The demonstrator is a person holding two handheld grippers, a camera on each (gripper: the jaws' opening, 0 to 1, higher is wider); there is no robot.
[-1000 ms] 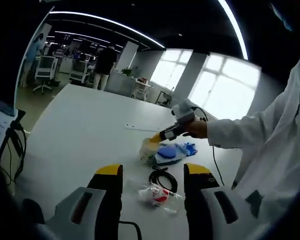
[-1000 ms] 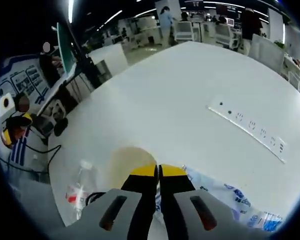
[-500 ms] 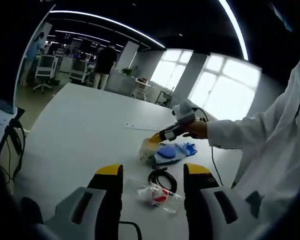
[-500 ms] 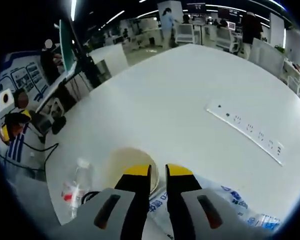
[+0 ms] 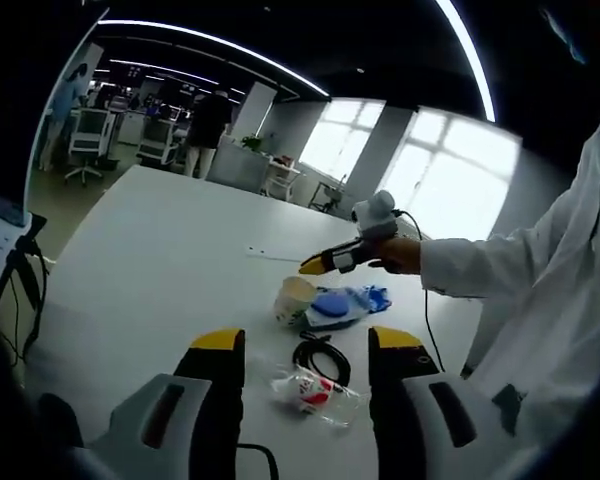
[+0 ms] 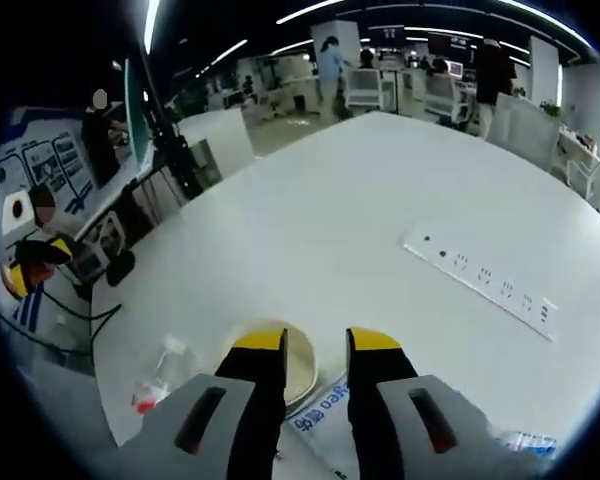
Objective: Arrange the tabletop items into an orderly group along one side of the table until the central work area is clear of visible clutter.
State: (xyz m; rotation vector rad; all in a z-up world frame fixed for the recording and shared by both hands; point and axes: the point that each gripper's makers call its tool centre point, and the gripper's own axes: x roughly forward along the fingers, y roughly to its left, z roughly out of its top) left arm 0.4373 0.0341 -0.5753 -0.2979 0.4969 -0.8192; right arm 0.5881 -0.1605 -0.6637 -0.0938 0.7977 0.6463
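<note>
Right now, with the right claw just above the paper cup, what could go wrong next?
The right claw hangs open above the paper cup, holding nothing; a careless pass could tip the light cup. The cup touches the blue-and-white packet, so nudging one may drag the other. The crumpled plastic bottle and black cable coil lie between the left claw's jaws and could scatter if swept.
</note>
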